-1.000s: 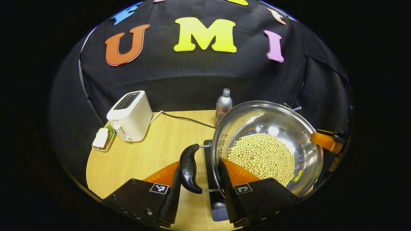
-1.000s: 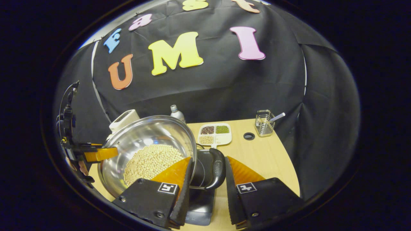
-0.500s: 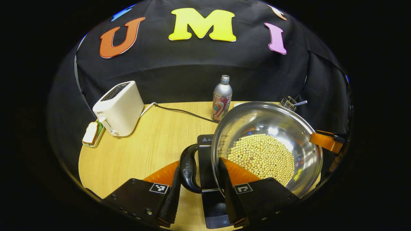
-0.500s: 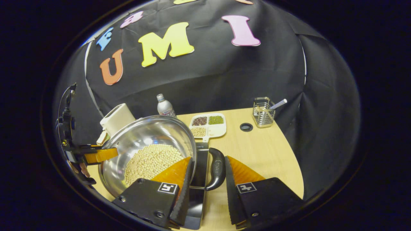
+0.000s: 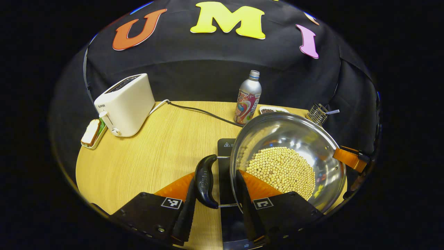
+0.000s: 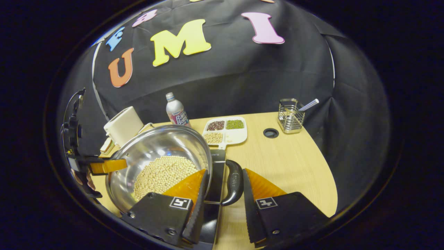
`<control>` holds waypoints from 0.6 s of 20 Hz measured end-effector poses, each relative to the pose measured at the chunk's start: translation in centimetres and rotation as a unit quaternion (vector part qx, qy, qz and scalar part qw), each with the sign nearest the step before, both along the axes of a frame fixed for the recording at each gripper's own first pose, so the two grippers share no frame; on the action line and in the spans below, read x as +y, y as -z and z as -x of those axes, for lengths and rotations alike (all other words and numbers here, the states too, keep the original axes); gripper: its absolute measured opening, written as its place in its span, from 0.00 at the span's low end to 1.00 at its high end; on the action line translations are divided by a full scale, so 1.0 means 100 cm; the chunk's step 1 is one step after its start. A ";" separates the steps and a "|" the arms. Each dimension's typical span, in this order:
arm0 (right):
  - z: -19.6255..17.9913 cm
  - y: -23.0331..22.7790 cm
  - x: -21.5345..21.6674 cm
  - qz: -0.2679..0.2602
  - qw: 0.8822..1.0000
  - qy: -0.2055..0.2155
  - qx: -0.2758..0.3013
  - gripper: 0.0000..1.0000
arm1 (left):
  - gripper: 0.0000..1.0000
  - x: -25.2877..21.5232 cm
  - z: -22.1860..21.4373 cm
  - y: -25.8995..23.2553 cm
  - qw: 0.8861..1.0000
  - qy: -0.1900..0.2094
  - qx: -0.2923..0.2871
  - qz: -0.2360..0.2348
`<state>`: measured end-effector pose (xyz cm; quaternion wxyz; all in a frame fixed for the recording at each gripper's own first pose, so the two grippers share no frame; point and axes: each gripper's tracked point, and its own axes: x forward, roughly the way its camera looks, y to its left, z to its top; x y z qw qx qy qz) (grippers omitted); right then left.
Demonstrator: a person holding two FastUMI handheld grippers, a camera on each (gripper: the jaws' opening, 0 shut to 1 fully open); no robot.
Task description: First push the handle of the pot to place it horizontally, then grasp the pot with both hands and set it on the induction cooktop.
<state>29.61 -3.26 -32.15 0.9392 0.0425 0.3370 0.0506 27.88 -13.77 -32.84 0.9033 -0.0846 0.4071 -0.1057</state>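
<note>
The pot [image 5: 288,159] is a wide steel pan holding pale beans [image 5: 282,170]. It sits over the black induction cooktop [image 5: 224,147] at the near middle of the wooden table [image 5: 159,149]; you cannot tell whether its base rests on the glass.

Your left gripper [image 5: 215,205] straddles the pot's left side: one finger lies outside the black side handle [image 5: 204,180], the other inside the bowl against the rim. The jaws stand apart around handle and rim; you cannot tell whether they press.

Your right gripper [image 6: 222,208] does the same on the opposite side, with one finger inside the bowl and one outside the right handle [image 6: 234,182]. Its grip pressure cannot be read either.

In the right gripper view, the pot [image 6: 159,163] stands in front of a white toaster [image 6: 123,125] and a drinks bottle [image 6: 176,111]. A divided tray of grains [image 6: 225,130] lies just behind the cooktop, and a wire holder [image 6: 290,111] stands further right. Beside the toaster in the left gripper view lies a sandwich on a small dish [image 5: 92,132].
</note>
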 end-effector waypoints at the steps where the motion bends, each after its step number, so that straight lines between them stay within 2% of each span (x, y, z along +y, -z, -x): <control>1: 0.001 0.000 -0.001 -0.006 1.000 0.004 -0.004 0.55 | 0.59 0.000 0.003 -0.005 1.000 0.004 -0.001 0.001; 2: -0.001 0.001 0.002 -0.011 1.000 0.005 -0.006 0.56 | 0.61 0.000 0.004 -0.003 1.000 0.005 0.000 0.004; 3: -0.001 0.000 0.000 -0.010 1.000 0.007 -0.009 0.58 | 0.73 0.000 0.002 -0.006 1.000 0.003 -0.007 0.006; 4: -0.001 0.000 -0.002 -0.006 1.000 0.009 -0.013 0.59 | 0.64 0.002 0.002 -0.010 1.000 -0.002 -0.014 0.008; 5: -0.001 -0.002 -0.002 -0.003 1.000 0.014 -0.016 0.63 | 0.64 0.001 0.001 -0.014 1.000 -0.003 -0.022 0.012; 6: -0.001 -0.004 -0.002 -0.001 1.000 0.021 -0.017 0.63 | 0.65 0.002 0.000 -0.018 0.999 -0.004 -0.028 0.014; 8: -0.001 -0.011 -0.003 0.002 0.999 0.034 -0.028 0.63 | 0.76 0.008 0.003 -0.021 0.999 -0.014 -0.031 0.005; 10: 0.002 -0.023 -0.002 0.005 0.998 0.038 -0.048 0.62 | 0.82 0.014 0.009 -0.024 0.999 -0.022 -0.038 -0.008; 11: 0.007 -0.029 -0.001 0.007 0.998 0.038 -0.056 0.65 | 0.82 0.016 0.010 -0.030 0.998 -0.028 -0.049 -0.012; 12: 0.011 -0.033 0.001 0.009 0.997 0.037 -0.060 0.69 | 0.96 0.017 0.010 -0.039 0.997 -0.030 -0.072 -0.011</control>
